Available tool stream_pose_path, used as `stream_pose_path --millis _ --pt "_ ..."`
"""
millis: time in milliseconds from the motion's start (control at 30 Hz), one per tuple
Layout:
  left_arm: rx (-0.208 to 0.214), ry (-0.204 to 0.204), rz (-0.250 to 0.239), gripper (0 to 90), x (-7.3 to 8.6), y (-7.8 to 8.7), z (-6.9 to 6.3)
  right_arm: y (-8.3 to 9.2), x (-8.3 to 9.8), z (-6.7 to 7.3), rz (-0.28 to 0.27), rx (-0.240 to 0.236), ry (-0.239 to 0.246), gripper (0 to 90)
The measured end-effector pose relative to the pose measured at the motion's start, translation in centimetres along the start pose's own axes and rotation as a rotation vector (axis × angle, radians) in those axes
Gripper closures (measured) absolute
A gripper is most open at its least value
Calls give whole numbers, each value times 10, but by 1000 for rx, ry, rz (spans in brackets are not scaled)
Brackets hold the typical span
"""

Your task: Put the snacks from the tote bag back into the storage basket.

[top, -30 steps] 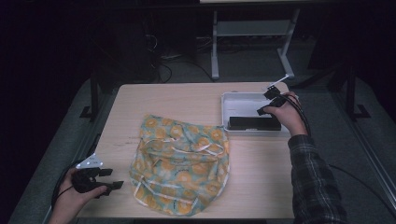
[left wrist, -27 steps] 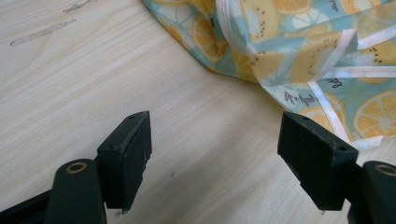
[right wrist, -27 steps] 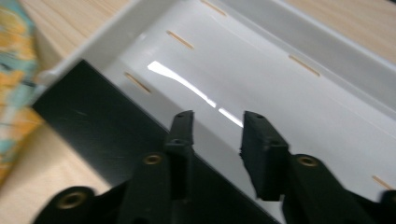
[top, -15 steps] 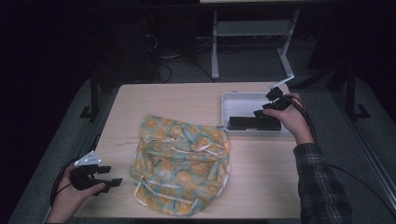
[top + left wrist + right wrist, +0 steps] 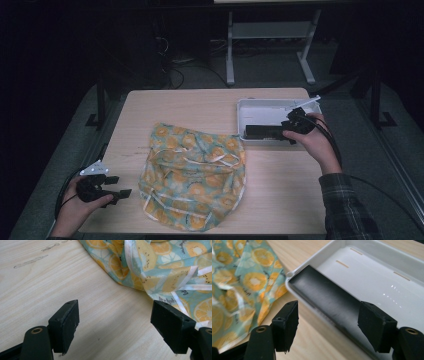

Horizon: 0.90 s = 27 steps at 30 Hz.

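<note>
Right gripper view: our right gripper (image 5: 328, 325) has just been opening — nothing between its jaws — above the flat black block (image 5: 324, 298) in the white plastic tray (image 5: 387, 262) (left gripper (image 5: 115, 327) gapes too).

Dim, dark-edged high view; both gripper views are bright and sharp, with small glints of glare.

One bag (image 5: 194, 176), one tray (image 5: 265, 106), one block (image 5: 263, 132)
</note>
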<state>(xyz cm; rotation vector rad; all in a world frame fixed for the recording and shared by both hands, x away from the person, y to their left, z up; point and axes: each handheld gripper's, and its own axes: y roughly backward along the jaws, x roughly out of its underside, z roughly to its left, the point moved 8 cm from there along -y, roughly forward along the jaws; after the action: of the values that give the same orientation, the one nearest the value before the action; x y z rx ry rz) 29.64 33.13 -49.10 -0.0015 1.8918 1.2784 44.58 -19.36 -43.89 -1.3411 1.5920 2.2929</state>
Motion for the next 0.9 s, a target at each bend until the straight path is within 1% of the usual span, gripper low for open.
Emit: stream_pose_path --millis 100,133,200,233,300,333,400,500,600,767,900 --pt "1 -3 2 226 0 0 -1 4 6 7 6 -4 5 286" --pt "2 -9 2 226 -1 0 -1 5 8 10 -1 -5 6 280" --pt "1 -6 -1 226 -1 -1 -1 8 11 14 0 -9 11 263" --pt "2 -5 0 226 -1 -1 -2 10 13 16 -5 -5 11 263" --pt "3 -5 -2 225 -1 -1 -2 13 16 22 -19 -19 15 254" --pt "4 -7 -1 224 -1 -1 -2 14 18 24 -18 -23 14 247" --pt "4 -8 -1 223 -1 -1 -2 17 22 30 -13 -16 28 236" --pt "4 -12 0 223 -2 -1 -2 20 28 37 -21 -22 35 234" --pt "5 -8 -4 221 -2 -2 -3 23 32 43 -28 -28 40 233" --pt "6 -8 -4 220 -3 -2 -3 24 45 52 -25 -35 42 215" --pt "7 -8 -5 220 -3 -2 -3 23 59 58 -12 -33 44 211"
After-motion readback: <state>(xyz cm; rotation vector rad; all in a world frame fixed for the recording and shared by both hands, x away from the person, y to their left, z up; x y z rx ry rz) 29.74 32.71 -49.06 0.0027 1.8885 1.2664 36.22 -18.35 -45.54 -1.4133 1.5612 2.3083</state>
